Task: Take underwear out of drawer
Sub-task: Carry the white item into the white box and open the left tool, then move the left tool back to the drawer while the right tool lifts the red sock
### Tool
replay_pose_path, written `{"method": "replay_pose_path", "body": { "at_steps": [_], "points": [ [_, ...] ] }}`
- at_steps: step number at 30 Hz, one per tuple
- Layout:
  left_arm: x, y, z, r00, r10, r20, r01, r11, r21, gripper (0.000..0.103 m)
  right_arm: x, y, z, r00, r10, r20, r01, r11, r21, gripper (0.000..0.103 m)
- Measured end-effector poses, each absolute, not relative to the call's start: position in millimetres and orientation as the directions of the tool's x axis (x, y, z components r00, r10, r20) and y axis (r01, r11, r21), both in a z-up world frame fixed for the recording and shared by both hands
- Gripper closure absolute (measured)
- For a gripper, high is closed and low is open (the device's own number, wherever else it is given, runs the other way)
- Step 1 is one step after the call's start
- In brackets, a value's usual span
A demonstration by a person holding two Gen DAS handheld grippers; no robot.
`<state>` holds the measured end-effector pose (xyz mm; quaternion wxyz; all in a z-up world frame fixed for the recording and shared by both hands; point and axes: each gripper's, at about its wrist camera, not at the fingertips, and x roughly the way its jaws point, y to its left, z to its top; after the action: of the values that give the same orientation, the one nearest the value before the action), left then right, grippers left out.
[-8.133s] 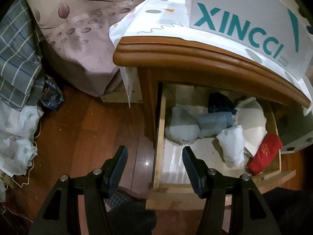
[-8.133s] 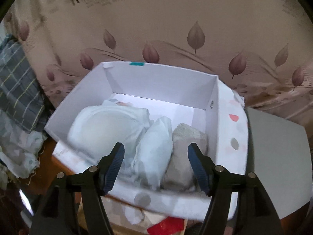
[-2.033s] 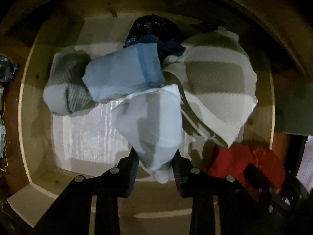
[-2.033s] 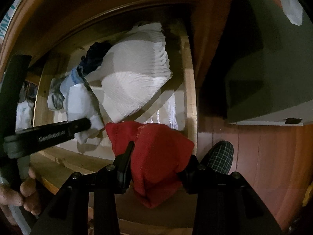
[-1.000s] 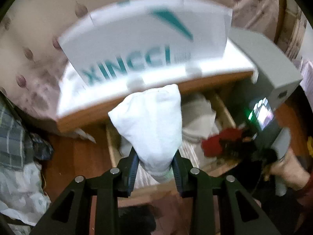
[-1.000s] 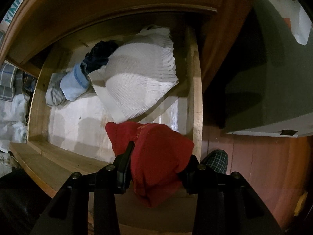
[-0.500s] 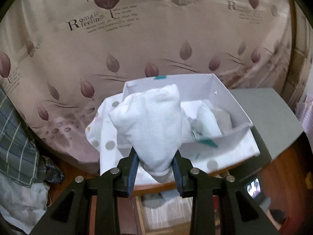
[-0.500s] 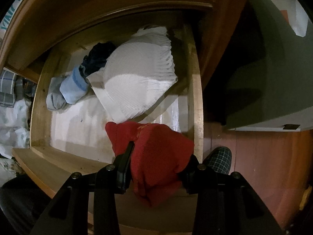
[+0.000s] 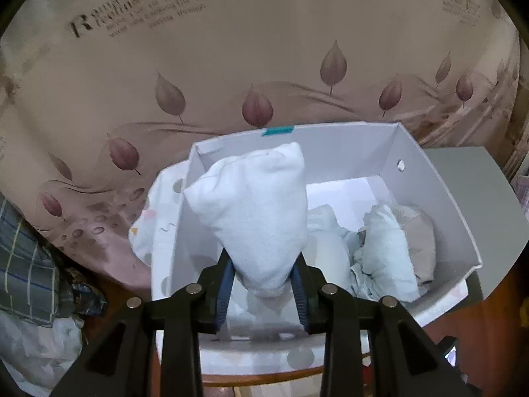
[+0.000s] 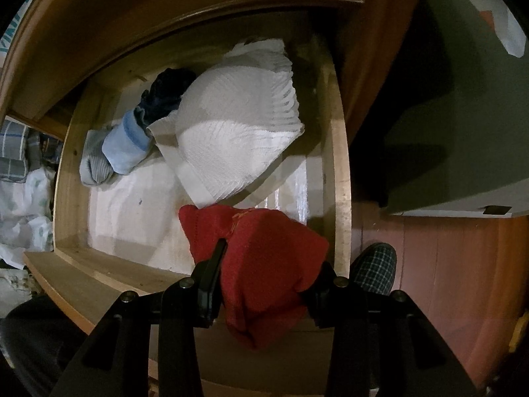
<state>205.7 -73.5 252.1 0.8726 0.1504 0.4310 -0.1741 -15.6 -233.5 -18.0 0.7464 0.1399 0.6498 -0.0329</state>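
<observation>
My left gripper (image 9: pixel 263 286) is shut on a rolled white underwear piece (image 9: pixel 254 211), held over the left end of a white cardboard box (image 9: pixel 433 185) on the nightstand top. Several pale folded pieces (image 9: pixel 386 248) lie inside the box at the right. In the right wrist view my right gripper (image 10: pixel 267 271) is shut on a red underwear piece (image 10: pixel 264 264) above the front right corner of the open wooden drawer (image 10: pixel 339 152). Left in the drawer are a big white ribbed piece (image 10: pixel 238 125), a light blue roll (image 10: pixel 125 149), a grey striped roll (image 10: pixel 94 165) and a dark navy piece (image 10: pixel 167 94).
A leaf-patterned bedspread (image 9: pixel 231 66) fills the background behind the box. A grey cabinet (image 9: pixel 476 192) stands to the right of the nightstand. Plaid cloth (image 9: pixel 26 264) and white fabric (image 9: pixel 36 347) lie on the floor at left. A checked slipper (image 10: pixel 375 268) rests by the drawer's right side.
My left gripper rose from in front of the nightstand with the white piece and now hangs over the box's left end. My right gripper stayed still, holding the red piece.
</observation>
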Motion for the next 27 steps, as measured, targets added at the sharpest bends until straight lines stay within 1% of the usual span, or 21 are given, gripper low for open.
{"method": "replay_pose_path", "body": {
  "at_steps": [6, 9, 10, 12, 13, 16, 18, 20, 27],
  "points": [
    [218.7, -79.3, 229.3, 0.54, -0.129, -0.831, 0.41, 0.903, 0.127, 0.07, -13.4, -230.7, -19.5, 0.143, 0.134, -0.981, 0.228, 0.96, 0.164, 0.065],
    [223.1, -78.0, 225.3, 0.535, -0.122, -0.836, 0.396, 0.91, 0.121, 0.068, -12.5, -230.3, -19.3, 0.144, 0.136, -0.98, 0.226, 0.96, 0.167, 0.065],
    [223.7, -77.2, 225.5, 0.535, -0.119, -0.837, 0.391, 0.912, 0.121, 0.066, -12.5, -230.1, -19.6, 0.142, 0.136, -0.981, 0.226, 0.96, 0.166, 0.065],
    [223.7, -76.5, 227.8, 0.538, -0.117, -0.835, 0.382, 0.916, 0.118, 0.064, -12.1, -230.1, -19.8, 0.141, 0.137, -0.981, 0.227, 0.959, 0.167, 0.065],
    [224.7, -75.8, 229.3, 0.536, -0.113, -0.837, 0.372, 0.921, 0.114, 0.062, -12.1, -229.9, -19.9, 0.141, 0.137, -0.981, 0.228, 0.959, 0.166, 0.065],
    [226.5, -70.8, 235.2, 0.538, -0.1, -0.837, 0.334, 0.937, 0.103, 0.059, -12.7, -230.4, -19.3, 0.142, 0.136, -0.98, 0.228, 0.959, 0.166, 0.065],
    [226.2, -68.5, 239.8, 0.549, -0.094, -0.83, 0.324, 0.94, 0.107, 0.056, -13.0, -229.9, -19.0, 0.144, 0.136, -0.98, 0.227, 0.96, 0.166, 0.065],
    [223.4, -65.6, 246.4, 0.566, -0.085, -0.82, 0.311, 0.943, 0.117, 0.048, -12.8, -229.5, -18.8, 0.145, 0.136, -0.98, 0.225, 0.96, 0.167, 0.065],
    [197.2, -46.8, 265.3, 0.597, -0.106, -0.795, 0.315, 0.943, 0.11, 0.047, -12.1, -229.6, -15.6, 0.161, 0.129, -0.979, 0.216, 0.963, 0.162, 0.065]
  ]
}}
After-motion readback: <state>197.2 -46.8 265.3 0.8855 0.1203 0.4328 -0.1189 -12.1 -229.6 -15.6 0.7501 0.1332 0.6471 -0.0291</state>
